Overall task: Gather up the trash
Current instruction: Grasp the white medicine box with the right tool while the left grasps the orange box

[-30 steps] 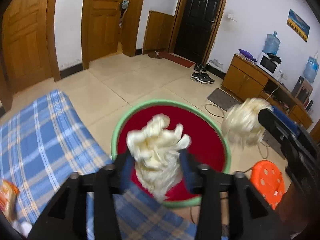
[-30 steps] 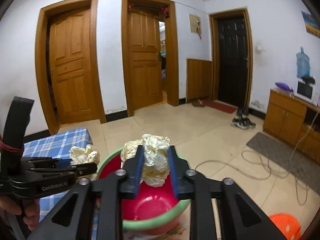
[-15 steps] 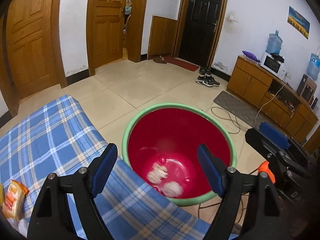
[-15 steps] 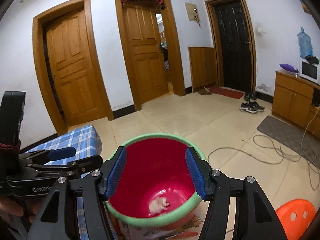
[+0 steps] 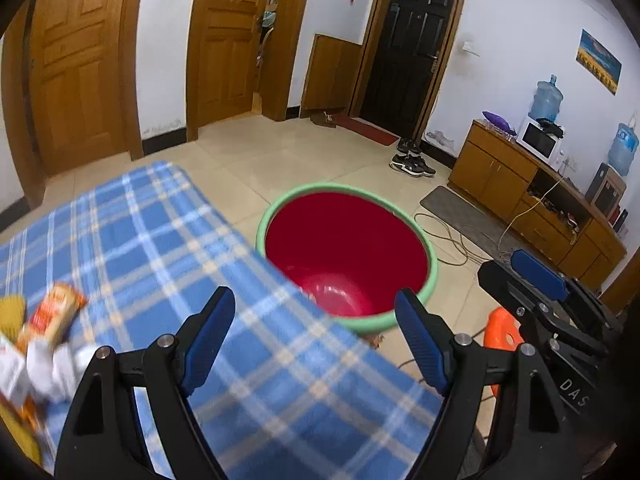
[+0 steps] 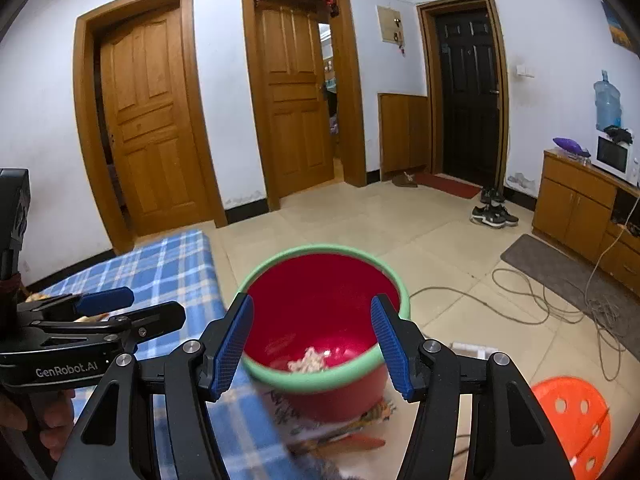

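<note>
Now both grippers, left gripper [image 5: 315, 336] and right gripper [image 6: 312, 344], spread empty; pale crumpled paper [image 6: 307, 359] low inside red, green-rimmed bucket [image 6: 325, 249].

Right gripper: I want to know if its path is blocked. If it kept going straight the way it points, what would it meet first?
Probably the red bin: the open, empty right gripper aims into its mouth, toward the crumpled paper at the bottom. Depth is unclear.

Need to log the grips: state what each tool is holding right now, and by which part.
Nothing is held. Left tool and right tool both stand open and bare; crumpled paper lies in the red bucket.
</note>
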Demonstrator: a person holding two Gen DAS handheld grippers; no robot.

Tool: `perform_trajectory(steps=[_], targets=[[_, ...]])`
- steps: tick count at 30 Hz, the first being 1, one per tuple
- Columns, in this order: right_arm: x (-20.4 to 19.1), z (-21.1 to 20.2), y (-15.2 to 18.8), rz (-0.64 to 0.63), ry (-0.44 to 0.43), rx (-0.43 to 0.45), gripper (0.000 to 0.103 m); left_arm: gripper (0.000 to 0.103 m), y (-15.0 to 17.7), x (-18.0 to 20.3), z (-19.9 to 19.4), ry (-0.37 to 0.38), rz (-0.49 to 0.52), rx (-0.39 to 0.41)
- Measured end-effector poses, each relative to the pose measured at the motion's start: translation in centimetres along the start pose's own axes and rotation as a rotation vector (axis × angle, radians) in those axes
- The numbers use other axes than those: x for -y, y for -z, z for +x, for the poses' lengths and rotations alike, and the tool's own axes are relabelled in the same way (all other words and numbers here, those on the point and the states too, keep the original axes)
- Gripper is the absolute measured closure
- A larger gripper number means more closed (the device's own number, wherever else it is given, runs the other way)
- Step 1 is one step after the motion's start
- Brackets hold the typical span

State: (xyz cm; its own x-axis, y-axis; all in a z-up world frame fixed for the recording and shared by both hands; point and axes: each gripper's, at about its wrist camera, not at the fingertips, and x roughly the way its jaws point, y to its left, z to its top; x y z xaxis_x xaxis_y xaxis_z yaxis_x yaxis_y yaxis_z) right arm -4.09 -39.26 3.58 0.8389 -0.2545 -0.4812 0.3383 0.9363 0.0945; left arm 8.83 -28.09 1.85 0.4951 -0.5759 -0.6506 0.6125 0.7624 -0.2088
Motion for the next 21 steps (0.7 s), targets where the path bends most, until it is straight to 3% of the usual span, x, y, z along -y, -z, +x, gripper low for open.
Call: perform_trajectory(steps=[11, 17, 21], targets=[[-4.2, -1.2, 1.9, 0.002, -0.068, -0.064, 0.041, 0.021, 2.8, -6.2, -4.5, -0.072, -0.099, 0.019], [-9.1, 1.1, 1.2, -0.023, -0.206, -0.089, 0.041, 0.021, 5.0, -12.0, -7.6, -0.212, -0.196, 0.024], [-13.9, 3.2, 0.6, -0.042, -0.32, -0.118, 0.041, 0.021, 7.6, -16.7, -11.7, -0.319, -0.302, 0.056]])
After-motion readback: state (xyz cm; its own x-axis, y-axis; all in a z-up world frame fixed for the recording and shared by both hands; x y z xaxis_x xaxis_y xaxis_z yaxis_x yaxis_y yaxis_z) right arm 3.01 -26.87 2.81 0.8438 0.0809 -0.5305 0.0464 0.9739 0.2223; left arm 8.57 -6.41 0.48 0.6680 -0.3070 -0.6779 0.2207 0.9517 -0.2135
